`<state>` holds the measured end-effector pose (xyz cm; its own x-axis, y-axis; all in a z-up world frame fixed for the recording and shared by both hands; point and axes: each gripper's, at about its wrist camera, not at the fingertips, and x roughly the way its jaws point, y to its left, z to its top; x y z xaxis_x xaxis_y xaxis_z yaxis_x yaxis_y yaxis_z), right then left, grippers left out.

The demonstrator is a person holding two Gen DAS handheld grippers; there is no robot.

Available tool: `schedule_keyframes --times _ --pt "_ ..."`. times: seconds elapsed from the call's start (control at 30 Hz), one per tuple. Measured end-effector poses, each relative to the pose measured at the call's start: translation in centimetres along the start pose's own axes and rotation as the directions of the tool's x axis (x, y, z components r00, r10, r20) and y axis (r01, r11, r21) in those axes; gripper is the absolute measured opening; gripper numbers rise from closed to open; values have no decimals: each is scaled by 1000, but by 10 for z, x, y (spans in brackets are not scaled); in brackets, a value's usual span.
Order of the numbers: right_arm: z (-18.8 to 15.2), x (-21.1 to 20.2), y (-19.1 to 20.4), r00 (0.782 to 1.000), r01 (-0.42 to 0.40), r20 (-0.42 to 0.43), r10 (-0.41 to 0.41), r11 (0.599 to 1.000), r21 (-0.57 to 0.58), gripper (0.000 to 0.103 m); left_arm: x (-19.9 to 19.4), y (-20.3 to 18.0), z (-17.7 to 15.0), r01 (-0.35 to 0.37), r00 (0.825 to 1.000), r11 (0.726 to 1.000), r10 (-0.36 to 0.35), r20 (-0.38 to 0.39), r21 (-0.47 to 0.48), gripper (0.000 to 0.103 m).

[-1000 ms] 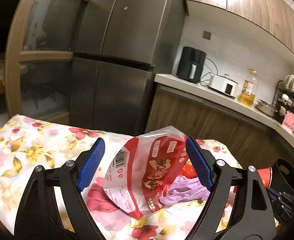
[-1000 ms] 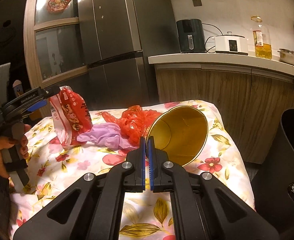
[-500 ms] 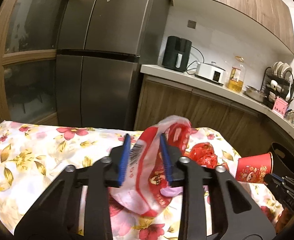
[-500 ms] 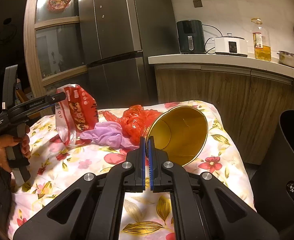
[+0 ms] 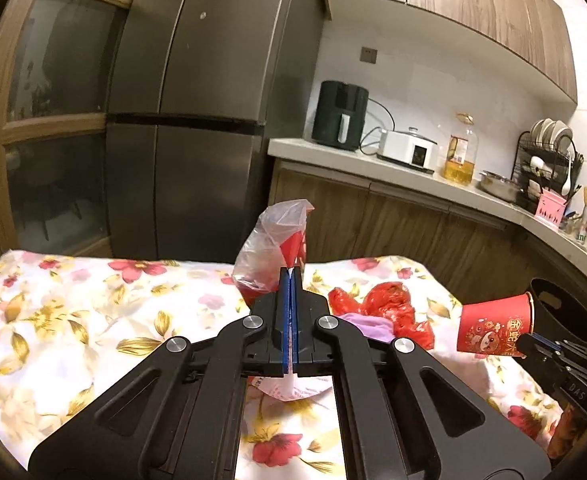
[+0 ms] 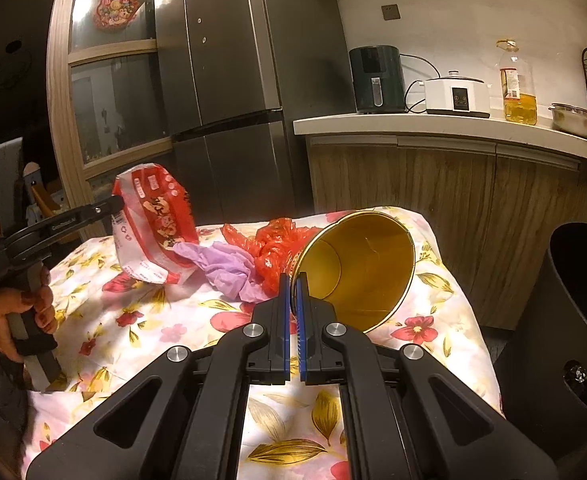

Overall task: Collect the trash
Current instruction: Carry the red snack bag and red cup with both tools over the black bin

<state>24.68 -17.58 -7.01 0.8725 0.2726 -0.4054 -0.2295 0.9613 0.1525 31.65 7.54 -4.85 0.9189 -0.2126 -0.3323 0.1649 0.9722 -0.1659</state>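
While the left gripper (image 5: 289, 316) is clamped on a red and white snack bag (image 6: 153, 224), the bag is held with its upper part above the flowered cloth (image 5: 73, 320), though whether its lower corner touches the cloth cannot be told. The right gripper (image 6: 292, 328) is closed on the rim of a red paper cup (image 6: 357, 268), which is tilted with its gold inside turned toward the camera and held over the table's right end. Just beside the cup, a crumpled red plastic bag (image 6: 273, 244) and a wad of purple plastic (image 6: 229, 264) are left lying on the cloth, touching each other. A black bin (image 6: 573, 320) is seen on the floor past the right edge of the table. The task is judged to be at an early to middle stage: two pieces of trash are gripped but not yet dropped in the bin, and two more are left to be picked up. What the bin already holds cannot be seen.
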Motion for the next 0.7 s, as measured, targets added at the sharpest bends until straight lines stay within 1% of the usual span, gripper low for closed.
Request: schedule_keyframes --times 0.2,0.57,0.7 --pt "5 -14 0 1000 3 25 -3 1000 2 4 -23 -20 4 -14 1000 1000 13 27 26 0" --pt "13 -46 -5 997 14 73 -14 1000 1 4 -65 -44 14 -8 998 999 5 70 35 0" --pt "16 -61 -8 996 18 90 -18 1000 2 4 -77 -59 19 0 997 999 -4 80 50 0"
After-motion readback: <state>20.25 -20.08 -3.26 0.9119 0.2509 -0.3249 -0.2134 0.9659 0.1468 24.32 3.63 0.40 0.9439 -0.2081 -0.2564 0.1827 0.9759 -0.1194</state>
